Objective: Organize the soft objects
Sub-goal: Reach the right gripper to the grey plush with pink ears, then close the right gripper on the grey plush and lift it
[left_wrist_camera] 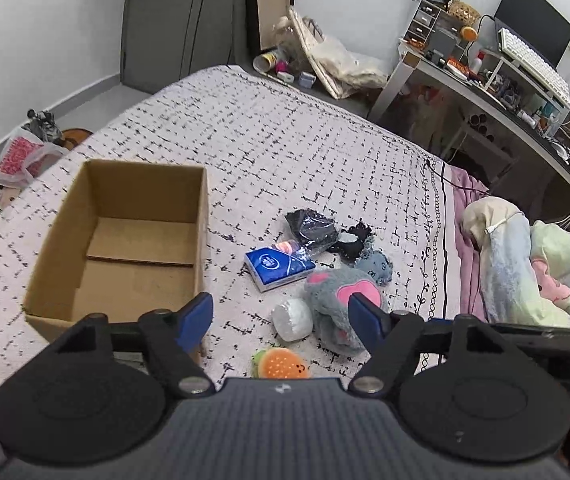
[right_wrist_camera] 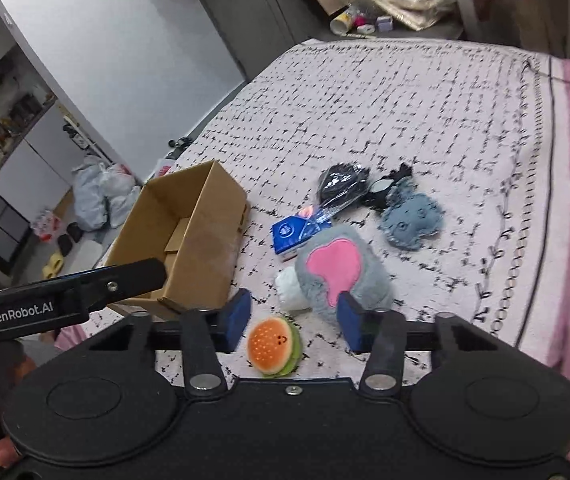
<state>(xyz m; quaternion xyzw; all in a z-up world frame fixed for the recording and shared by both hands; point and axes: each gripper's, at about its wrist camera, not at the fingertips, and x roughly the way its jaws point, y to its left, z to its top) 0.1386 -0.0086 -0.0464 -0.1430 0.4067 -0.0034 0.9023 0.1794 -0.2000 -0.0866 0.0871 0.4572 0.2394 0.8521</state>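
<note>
"GenRobot.AI" marks the left claw (right_wrist_camera: 157,276); tissue pack (left_wrist_camera: 279,268) logo possibly unreadable.

Bedspread (left_wrist_camera: 285,140) beyond toys bare; box (left_wrist_camera: 125,240) left.

- Left claw (left_wrist_camera: 281,316) over bed (left_wrist_camera: 285,140), jaws apart, nothing gripped.
- Empty cardboard box (left_wrist_camera: 125,240) at left.
- Tissue pack (left_wrist_camera: 279,266), grey-pink plush (left_wrist_camera: 337,296), white bundle (left_wrist_camera: 292,318), burger toy (left_wrist_camera: 283,364) clustered right of box.

Burger toy (left_wrist_camera: 283,364) half hidden below
</note>
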